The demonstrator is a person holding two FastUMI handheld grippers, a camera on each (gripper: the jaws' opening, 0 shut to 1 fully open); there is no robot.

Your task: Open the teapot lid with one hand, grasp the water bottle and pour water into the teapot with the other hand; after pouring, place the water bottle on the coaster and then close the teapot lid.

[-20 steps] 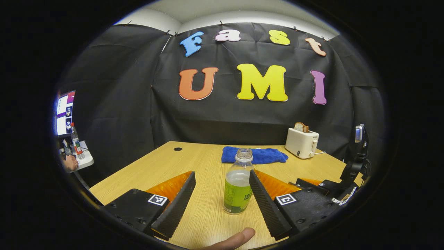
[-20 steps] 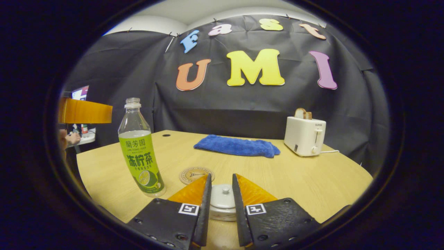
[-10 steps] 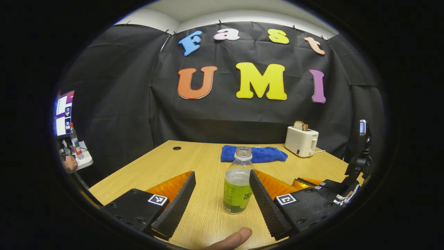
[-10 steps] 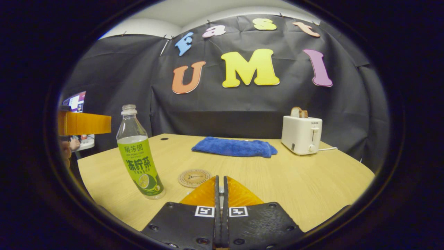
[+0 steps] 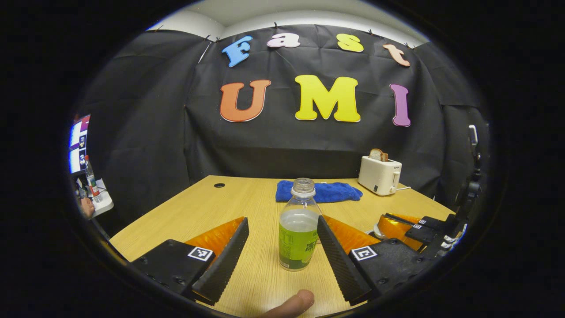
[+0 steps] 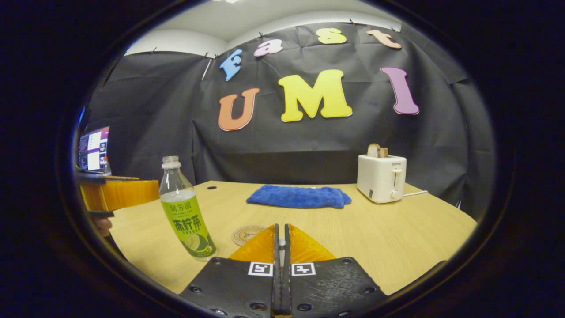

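A clear water bottle (image 5: 299, 229) with a green label and no cap stands on the table between the fingers of my open left gripper (image 5: 281, 219); neither finger touches it. In the right gripper view the same bottle (image 6: 187, 214) is at the left, with a left-gripper finger (image 6: 119, 194) beside it. My right gripper (image 6: 281, 226) is shut, and the small knob of the teapot lid (image 6: 281, 242) shows in the slit between its fingers. They hide the teapot body. In the left gripper view a sliver of white teapot (image 5: 376, 230) shows under the right gripper (image 5: 399, 221). A round coaster (image 6: 246, 234) lies just ahead.
A folded blue towel (image 6: 298, 197) lies at the back of the wooden table (image 6: 397, 234), and a white toaster (image 6: 382, 177) with bread stands at the back right. A fingertip (image 5: 291, 304) shows at the bottom of the left gripper view. A side desk with a screen (image 5: 76, 143) stands far left.
The right gripper's fingers, open around the lid a second ago, have shut on its knob, and its view has tilted up a little. The left gripper has edged closer around the bottle.
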